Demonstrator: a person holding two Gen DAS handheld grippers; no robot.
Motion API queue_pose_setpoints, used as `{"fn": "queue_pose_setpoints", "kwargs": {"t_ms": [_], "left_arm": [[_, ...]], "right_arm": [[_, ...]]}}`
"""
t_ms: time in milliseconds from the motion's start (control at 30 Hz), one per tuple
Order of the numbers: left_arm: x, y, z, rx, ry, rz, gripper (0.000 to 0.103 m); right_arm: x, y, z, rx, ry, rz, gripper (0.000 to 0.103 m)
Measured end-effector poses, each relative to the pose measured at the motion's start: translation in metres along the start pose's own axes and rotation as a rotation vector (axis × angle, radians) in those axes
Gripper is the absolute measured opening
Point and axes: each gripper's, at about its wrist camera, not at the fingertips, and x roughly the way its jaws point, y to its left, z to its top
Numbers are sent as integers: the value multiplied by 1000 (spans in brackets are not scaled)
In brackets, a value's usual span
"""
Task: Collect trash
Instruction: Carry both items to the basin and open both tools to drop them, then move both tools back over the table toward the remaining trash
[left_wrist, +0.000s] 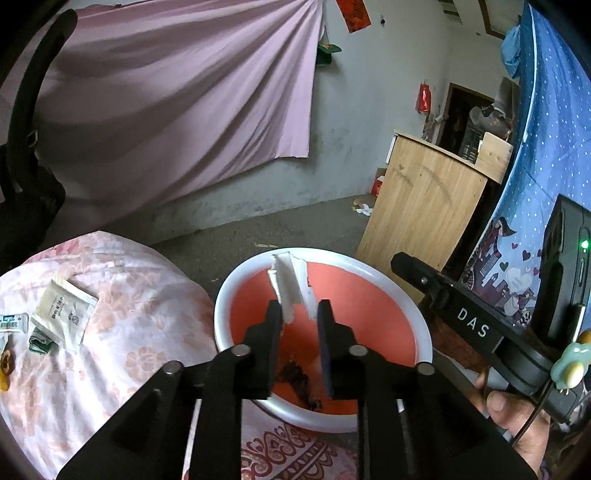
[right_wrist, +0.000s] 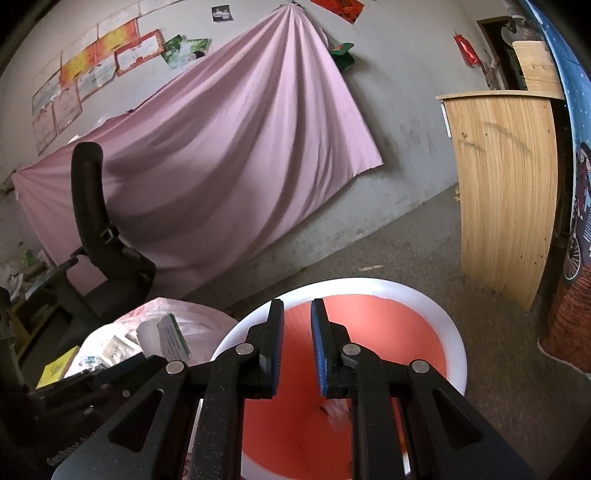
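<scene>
In the left wrist view my left gripper (left_wrist: 299, 310) is shut on a crumpled white paper scrap (left_wrist: 291, 286) and holds it over the red basin with a white rim (left_wrist: 424, 332). Dark trash (left_wrist: 299, 384) lies in the basin's bottom. In the right wrist view my right gripper (right_wrist: 297, 310) is open and empty above the same basin (right_wrist: 454, 354), where a small piece of trash (right_wrist: 334, 411) lies blurred. The right gripper's body (left_wrist: 476, 325) shows at the right of the left wrist view.
White sachets (left_wrist: 62, 314) and small wrappers (left_wrist: 13, 323) lie on the floral cloth (left_wrist: 140, 332) left of the basin. A black office chair (right_wrist: 99, 236), a wooden cabinet (right_wrist: 506, 192), a pink sheet (right_wrist: 236, 147) and a blue curtain (left_wrist: 546, 147) surround the area.
</scene>
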Motion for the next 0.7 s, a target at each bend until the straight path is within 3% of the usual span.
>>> {"fn": "queue_pose_setpoints", "kwargs": {"t_ms": [133,267,467,600,700], "left_arm": [[-3,5,1,-23,-10,-6,25],[-7,8,1,-32,-15,-10,29],[-17,18,2,-61,-52,7,32],[-33,30,0,-99,-107,42,41],[-47,39,-1,-120,-154,91,43]], "right_arm": [[-1,1,0,-12,-2,-3,15],[-2,2,0,-13,-17,-7,31],[-3,4,0,-23,-39,-12,31],[-5,10,0,-50,-65,-9,32],[-8,17,1,-67,-94,5,38]]}}
